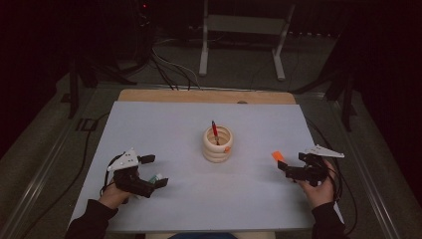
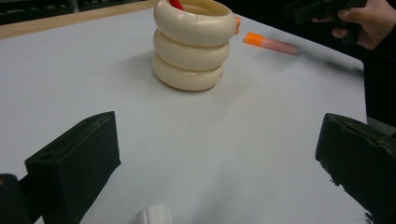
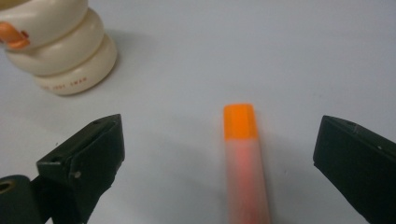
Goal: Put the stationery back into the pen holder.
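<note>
A cream ringed pen holder (image 1: 218,144) (image 2: 193,44) (image 3: 56,44) stands mid-table with a red pen (image 1: 215,130) upright in it and an orange clip on its side. My left gripper (image 1: 154,171) (image 2: 219,163) is open at the front left, jaws wide, with a white-capped marker (image 1: 157,177) (image 2: 154,215) lying between them. At the right my right gripper (image 1: 289,162) (image 3: 219,163) is open and low over the table. An orange-capped marker (image 1: 277,156) (image 3: 243,158) (image 2: 271,43) lies between its jaws, untouched.
The grey table mat (image 1: 199,199) lies on a wooden tabletop (image 1: 149,94). Behind the table are cables and a metal stand (image 1: 239,30) on the dark floor. A person's hands hold both grippers at the near edge.
</note>
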A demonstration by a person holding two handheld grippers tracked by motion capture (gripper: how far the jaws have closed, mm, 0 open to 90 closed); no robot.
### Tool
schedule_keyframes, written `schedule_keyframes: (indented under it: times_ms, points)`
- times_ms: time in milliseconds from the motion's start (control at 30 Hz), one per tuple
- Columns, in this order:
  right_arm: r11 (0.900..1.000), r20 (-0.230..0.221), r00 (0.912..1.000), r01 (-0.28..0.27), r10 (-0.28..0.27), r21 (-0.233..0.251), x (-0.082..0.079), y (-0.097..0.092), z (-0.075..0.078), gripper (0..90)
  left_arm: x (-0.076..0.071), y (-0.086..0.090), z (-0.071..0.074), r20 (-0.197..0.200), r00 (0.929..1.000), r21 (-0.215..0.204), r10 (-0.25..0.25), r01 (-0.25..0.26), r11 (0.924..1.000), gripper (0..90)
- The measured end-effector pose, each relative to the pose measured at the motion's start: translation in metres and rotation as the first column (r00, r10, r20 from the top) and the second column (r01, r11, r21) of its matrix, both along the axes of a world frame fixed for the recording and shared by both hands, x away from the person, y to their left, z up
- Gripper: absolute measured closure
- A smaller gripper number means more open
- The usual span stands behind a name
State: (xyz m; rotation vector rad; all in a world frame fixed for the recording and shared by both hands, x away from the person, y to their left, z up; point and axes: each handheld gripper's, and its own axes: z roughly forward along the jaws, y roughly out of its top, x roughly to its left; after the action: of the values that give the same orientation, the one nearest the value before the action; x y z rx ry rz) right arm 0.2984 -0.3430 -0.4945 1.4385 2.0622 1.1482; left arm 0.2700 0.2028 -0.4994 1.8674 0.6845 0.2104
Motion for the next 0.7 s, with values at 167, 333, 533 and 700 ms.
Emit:
schedule_keyframes:
  times_ms: [167, 333, 533, 700]
  points:
    - [0.9995, -0.019, 0.9997, 0.013, -0.014, -0.030, -0.007, -0.003, -0.005, 7.2, 0.001, -0.001, 0.000, 0.001, 1.0000, -0.002, -0.001, 0.001, 1.0000, 0.4]
    - [0.9949, -0.051, 0.9983, 0.022, -0.028, -0.098, -0.012, -0.003, -0.014, 18.3, 0.001, -0.002, 0.000, 0.002, 1.0000, 0.003, -0.006, 0.006, 1.0000, 0.4]
    - [0.9888, -0.067, 0.9974, 0.019, -0.029, -0.148, -0.015, 0.000, -0.018, 31.2, 0.001, -0.002, 0.000, 0.003, 1.0000, 0.003, -0.002, 0.002, 1.0000, 0.4]
    - [0.9802, -0.089, 0.9952, 0.022, -0.040, -0.197, -0.012, 0.004, -0.024, 40.8, 0.001, -0.001, 0.000, 0.002, 1.0000, -0.001, -0.002, 0.002, 1.0000, 0.4]
